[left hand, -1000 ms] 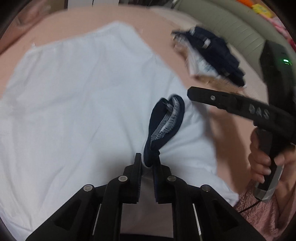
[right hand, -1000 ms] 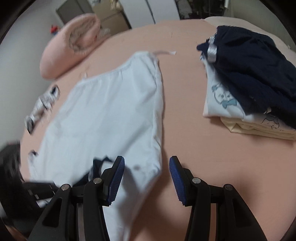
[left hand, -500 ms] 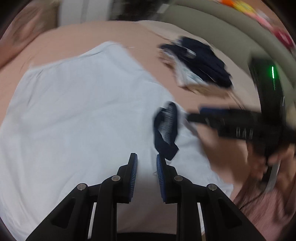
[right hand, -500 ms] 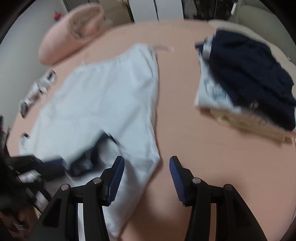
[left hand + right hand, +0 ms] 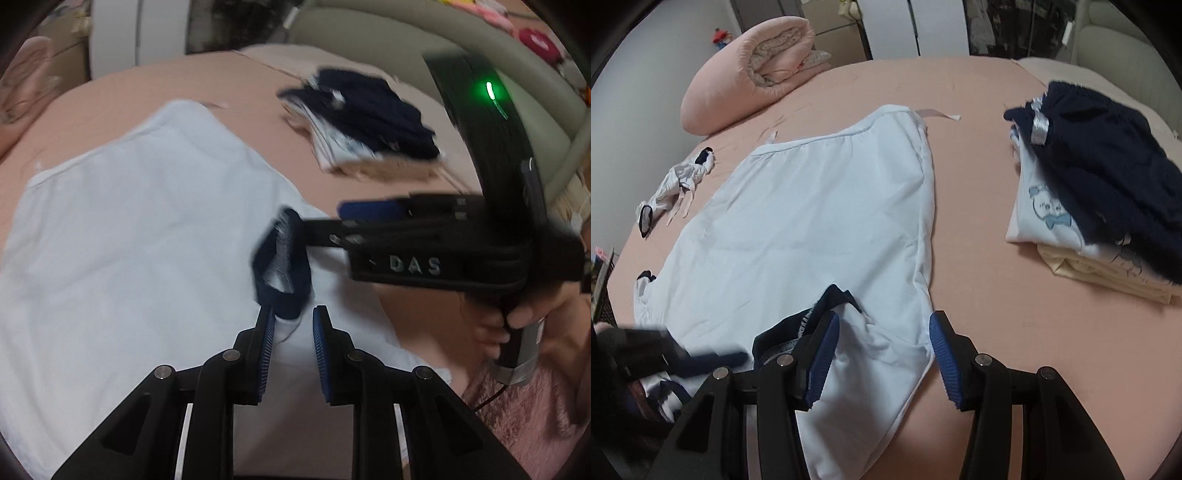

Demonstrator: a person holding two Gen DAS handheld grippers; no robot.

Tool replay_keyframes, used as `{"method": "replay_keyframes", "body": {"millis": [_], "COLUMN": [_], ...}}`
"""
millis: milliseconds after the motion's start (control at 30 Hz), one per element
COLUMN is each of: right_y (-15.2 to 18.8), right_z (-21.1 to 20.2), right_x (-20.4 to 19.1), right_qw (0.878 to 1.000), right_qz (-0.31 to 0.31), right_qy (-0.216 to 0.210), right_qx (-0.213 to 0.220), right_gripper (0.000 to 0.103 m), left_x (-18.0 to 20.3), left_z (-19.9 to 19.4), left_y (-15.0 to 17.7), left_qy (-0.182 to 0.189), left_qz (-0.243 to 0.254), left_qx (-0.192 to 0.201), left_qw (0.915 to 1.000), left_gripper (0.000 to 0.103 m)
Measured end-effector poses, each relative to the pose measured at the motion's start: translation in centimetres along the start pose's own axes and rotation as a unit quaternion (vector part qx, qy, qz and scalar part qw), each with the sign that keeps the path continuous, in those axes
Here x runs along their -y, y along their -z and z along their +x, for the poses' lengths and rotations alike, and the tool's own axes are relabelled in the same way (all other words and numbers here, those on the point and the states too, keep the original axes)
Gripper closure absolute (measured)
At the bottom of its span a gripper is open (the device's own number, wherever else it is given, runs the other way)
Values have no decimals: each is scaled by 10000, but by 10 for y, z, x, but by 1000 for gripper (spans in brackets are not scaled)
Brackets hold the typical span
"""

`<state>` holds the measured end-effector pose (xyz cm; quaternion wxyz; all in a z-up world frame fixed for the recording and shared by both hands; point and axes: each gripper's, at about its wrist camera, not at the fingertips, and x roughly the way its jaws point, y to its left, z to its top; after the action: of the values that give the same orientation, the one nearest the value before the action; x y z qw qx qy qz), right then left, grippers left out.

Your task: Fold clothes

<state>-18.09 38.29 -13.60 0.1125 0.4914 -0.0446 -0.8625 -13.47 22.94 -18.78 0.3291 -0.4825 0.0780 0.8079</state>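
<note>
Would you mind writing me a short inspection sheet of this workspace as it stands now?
Surface: pink bed sheet, smooth.
Job's things: white shirt spread flat; its navy cuff stands up from the cloth.
Folded pile: beside the shirt, navy garment on top.
Clutter: small white garment crumpled at the far side; rolled pink blanket.
Grippers: left gripper, jaws just opened, stand apart with nothing pressed between them. Right gripper, jaws apart over the shirt's near corner, gripping nothing.
Cables: thin dark cable below the right gripper's handle.
Surroundings: pale padded headboard, white cupboard doors.
</note>
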Motion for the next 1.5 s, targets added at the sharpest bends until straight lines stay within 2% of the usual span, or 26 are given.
{"method": "replay_keyframes", "body": {"millis": [67,100,200,267,367,467,533,600,667,733,833,900,1067,1133,1233,1333,1367,1433,1500], "right_y": [3,6,11,11,7,-1,-5,-9,-13,-18,-24,-23,2,18,46,74,82,92,93], "right_z": [9,14,22,19,10,-1,8,19,27,27,23,22,-9,-16,-19,-23,-27,-38,-54], "right_x": [4,7,15,20,19,14,8,3,4,9,24,32,22,9,-3,-10,-14,-21,-23], "right_qw": [9998,9996,9985,9983,9991,9994,9997,9993,9994,9998,9992,9987,9984,9981,9976,9953,9944,9935,9962], "right_qz": [14,32,233,295,275,162,-45,-239,-220,-52,240,423,472,347,102,-70,-153,-273,-113], "right_qy": [96,139,109,36,-1,-297,-222,-64,105,126,303,282,-228,-314,-122,-6,3,69,-37], "right_qx": [-146,-229,-475,-507,-333,48,-100,-282,-255,-133,62,-86,-229,-389,-670,-964,-1041,-1106,-865], "right_gripper": [53,53,52,52,52,52,52,52,52,52,52,52,52,52,52,52,52,52,52], "left_x": [-9,-20,-55,-66,-56,-37,-27,-24,-36,-50,-50,-44,-25,-21,-16,-12,-10,-8,-3], "left_z": [11,10,-4,-13,-17,-14,-11,4,10,12,3,-4,-22,-17,-10,-5,-8,-20,-31], "left_y": [-4,-7,-11,-9,-9,-14,-18,-24,-19,-12,-2,0,4,8,13,20,19,17,18], "left_qy": [-276,-334,-641,-866,-657,-311,-139,-289,-524,-545,-560,-492,153,49,-107,-663,-702,-558,-81], "left_qz": [-147,-411,-1318,-1515,-1193,-753,-512,-515,-785,-1096,-1020,-852,-412,-289,-104,419,483,379,248], "left_qx": [-42,24,343,393,395,409,398,307,142,-44,-3,104,259,30,-312,-589,-567,-478,-317], "left_qw": [9995,9986,9886,9839,9899,9958,9978,9978,9954,9925,9932,9951,9987,9996,9994,9952,9948,9966,9992], "left_gripper": [84,84,84,84,84,84,84,84,84,84,84,84,84,84,84,81,81,82,81]}}
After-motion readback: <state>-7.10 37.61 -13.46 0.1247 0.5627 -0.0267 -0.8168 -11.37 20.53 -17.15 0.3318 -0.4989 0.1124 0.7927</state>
